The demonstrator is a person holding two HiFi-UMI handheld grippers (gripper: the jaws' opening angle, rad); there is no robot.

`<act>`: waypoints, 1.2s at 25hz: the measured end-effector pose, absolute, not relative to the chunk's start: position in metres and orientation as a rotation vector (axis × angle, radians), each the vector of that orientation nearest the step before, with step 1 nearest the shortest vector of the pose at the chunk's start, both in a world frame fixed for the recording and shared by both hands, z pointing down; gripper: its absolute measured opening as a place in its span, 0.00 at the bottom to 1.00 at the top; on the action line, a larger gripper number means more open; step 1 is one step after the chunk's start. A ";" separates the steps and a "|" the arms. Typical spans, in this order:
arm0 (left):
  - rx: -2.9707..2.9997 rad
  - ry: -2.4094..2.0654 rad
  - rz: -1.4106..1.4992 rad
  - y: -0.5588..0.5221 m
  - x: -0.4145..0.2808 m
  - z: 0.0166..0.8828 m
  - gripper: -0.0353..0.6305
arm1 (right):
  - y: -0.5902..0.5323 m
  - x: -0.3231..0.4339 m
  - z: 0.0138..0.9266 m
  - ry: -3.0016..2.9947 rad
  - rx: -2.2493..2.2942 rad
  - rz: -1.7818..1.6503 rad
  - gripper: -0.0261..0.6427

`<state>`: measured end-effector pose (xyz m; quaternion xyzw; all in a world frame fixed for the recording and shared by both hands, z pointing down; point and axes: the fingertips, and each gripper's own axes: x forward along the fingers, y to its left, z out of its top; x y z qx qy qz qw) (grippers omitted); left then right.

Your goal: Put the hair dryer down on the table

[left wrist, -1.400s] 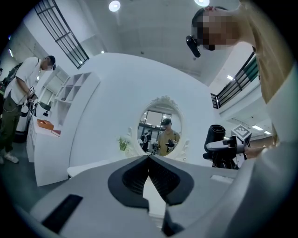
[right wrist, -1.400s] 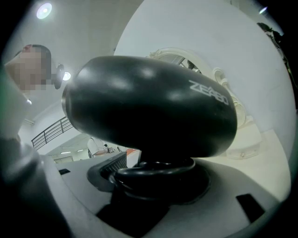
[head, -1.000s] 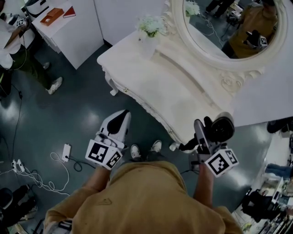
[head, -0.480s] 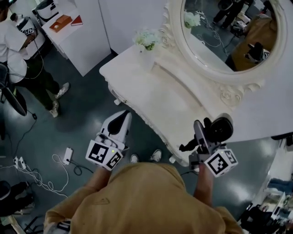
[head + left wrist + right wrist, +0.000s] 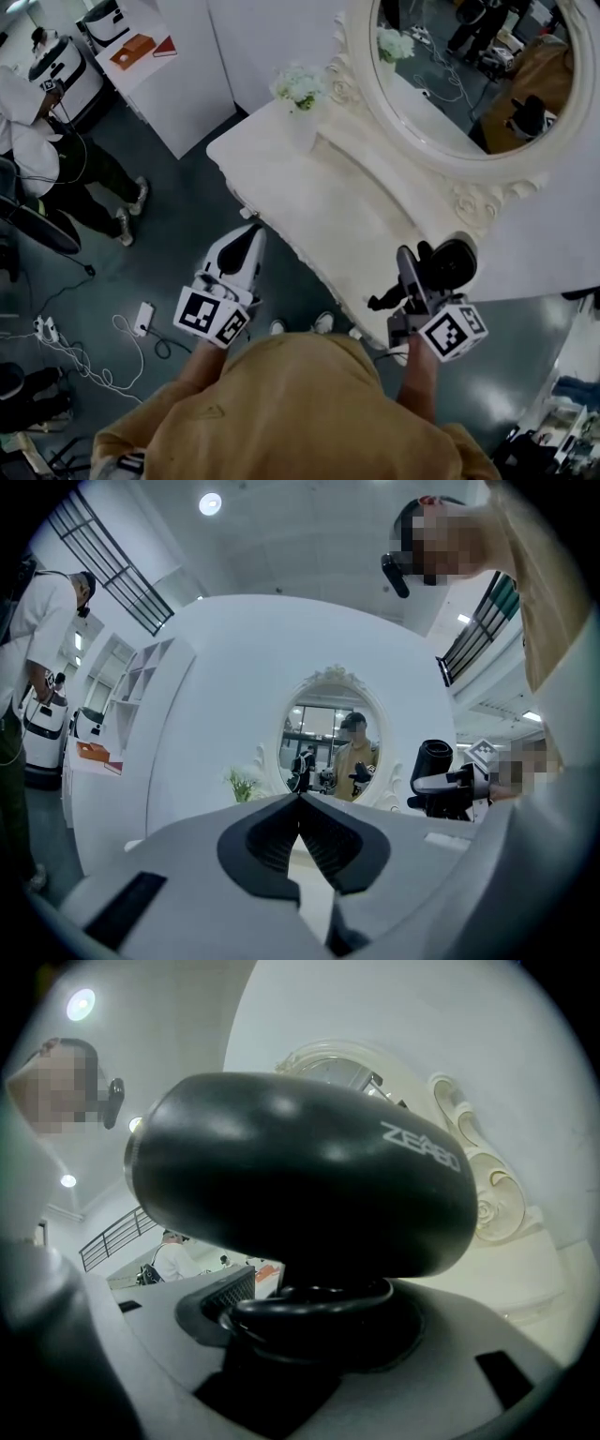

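Right gripper point(image 5: 412, 277) clamps the likely rigid, top-heavy, slick hair dryer point(image 5: 451, 264) by its handle; left gripper point(image 5: 249, 236) sits closed, empty.

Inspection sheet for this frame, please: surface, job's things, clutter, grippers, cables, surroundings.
Surface: white table, top bare except at its far corner.
Job's things: black hair dryer, held up near the table's near right end, not yet set down.
Clutter: flower vase on the table's far corner; nothing else seen.
Grippers: left gripper shut and empty, over the floor left of the table; right gripper shut on the hair dryer.
Cables: power strip and white cords on the floor at left.
Surroundings: oval mirror behind the table; white cabinet and a person at far left.
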<state>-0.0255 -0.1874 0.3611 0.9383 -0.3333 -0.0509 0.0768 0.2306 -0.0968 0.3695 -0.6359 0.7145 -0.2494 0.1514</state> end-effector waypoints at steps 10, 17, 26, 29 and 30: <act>2.801 -1.023 -0.124 -0.193 -0.019 0.366 0.06 | -0.116 0.238 0.382 2.079 -1.832 -0.746 0.47; 2.788 -1.071 -0.118 -0.198 -0.028 0.367 0.06 | -0.139 0.231 0.400 2.119 -1.808 -0.789 0.47; 2.772 -1.120 -0.124 -0.202 -0.036 0.368 0.06 | -0.168 0.225 0.459 2.167 -1.823 -1.007 0.47; 2.766 -1.138 -0.121 -0.202 -0.040 0.369 0.06 | -0.180 0.223 0.480 2.200 -1.861 -1.054 0.47; 2.766 -1.141 -0.119 -0.202 -0.041 0.370 0.06 | -0.184 0.224 0.488 2.206 -1.874 -1.067 0.47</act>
